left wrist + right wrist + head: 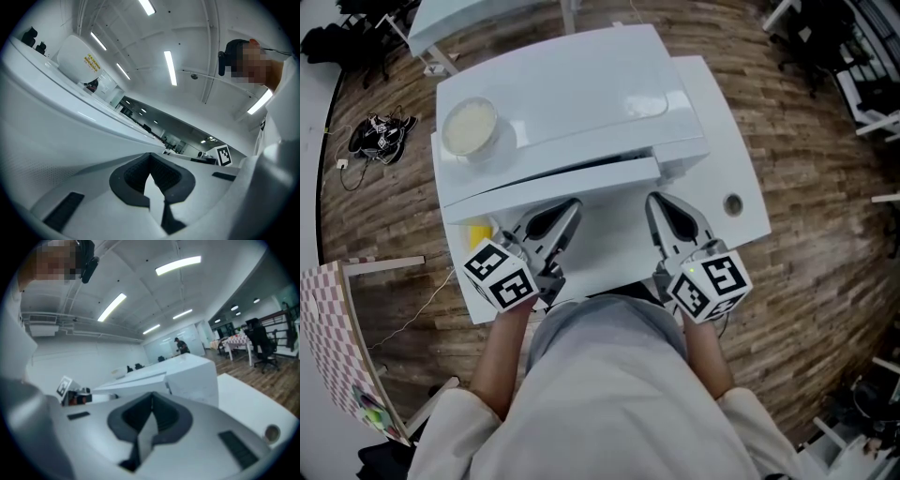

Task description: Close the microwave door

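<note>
We are holding two grippers, the left gripper [572, 208] and the right gripper [654, 202], just in front of the one microwave door [553, 181]. Both are showing jaws pressed together, with nothing between. The door is standing slightly ajar at its right edge. The worktop [741, 178] is lying bare on the right, and one bowl [469, 127] is sitting on the microwave [591, 84].

The right gripper [151, 399] has its jaws pressed together at the tips, with nothing between them. Just beyond it stands the white microwave [194, 376], and its door [133, 379], to the left, shows a dark gap at the edge. The white table [248, 399] at near right has a round hole [272, 432]. Office chairs [262, 345] stand far right.
</note>
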`<action>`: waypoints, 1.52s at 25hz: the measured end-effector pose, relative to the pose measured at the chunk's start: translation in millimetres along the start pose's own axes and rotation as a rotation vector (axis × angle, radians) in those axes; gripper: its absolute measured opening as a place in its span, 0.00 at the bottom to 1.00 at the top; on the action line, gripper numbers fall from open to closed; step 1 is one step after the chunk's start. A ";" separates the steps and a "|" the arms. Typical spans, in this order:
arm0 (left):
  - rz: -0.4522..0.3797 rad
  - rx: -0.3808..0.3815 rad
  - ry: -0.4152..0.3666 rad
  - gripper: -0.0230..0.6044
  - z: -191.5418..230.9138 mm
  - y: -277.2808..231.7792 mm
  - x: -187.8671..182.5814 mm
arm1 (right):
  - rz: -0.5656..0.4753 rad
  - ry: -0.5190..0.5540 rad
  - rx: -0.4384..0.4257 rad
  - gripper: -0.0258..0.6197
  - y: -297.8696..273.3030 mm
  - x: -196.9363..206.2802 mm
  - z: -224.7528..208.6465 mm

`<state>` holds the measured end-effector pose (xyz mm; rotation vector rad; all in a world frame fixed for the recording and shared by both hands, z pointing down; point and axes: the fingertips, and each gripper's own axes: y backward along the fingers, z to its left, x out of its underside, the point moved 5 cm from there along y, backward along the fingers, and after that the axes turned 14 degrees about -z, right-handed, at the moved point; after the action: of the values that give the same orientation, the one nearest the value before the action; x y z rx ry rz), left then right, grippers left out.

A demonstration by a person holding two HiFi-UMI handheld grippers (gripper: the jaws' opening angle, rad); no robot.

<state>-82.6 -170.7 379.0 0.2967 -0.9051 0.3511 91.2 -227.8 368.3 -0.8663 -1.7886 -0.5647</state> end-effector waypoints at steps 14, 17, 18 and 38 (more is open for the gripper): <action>0.012 -0.007 0.005 0.06 1.7 -0.2 2.1 | -0.049 -0.012 0.072 0.08 -14.7 -5.0 -9.8; 0.015 -0.008 0.003 0.06 2.7 0.1 2.7 | -0.050 -0.014 0.078 0.07 -15.2 -4.8 -9.4; 0.016 -0.009 0.004 0.06 2.9 0.2 3.1 | -0.048 -0.013 0.077 0.07 -15.2 -4.7 -9.6; -0.032 -0.048 0.048 0.06 15.5 5.0 -5.8 | -0.034 0.010 0.076 0.08 -33.3 -9.1 -18.8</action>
<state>-99.0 -173.3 383.9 0.2578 -0.8598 0.3056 78.5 -265.0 367.4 -0.7813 -1.8065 -0.5183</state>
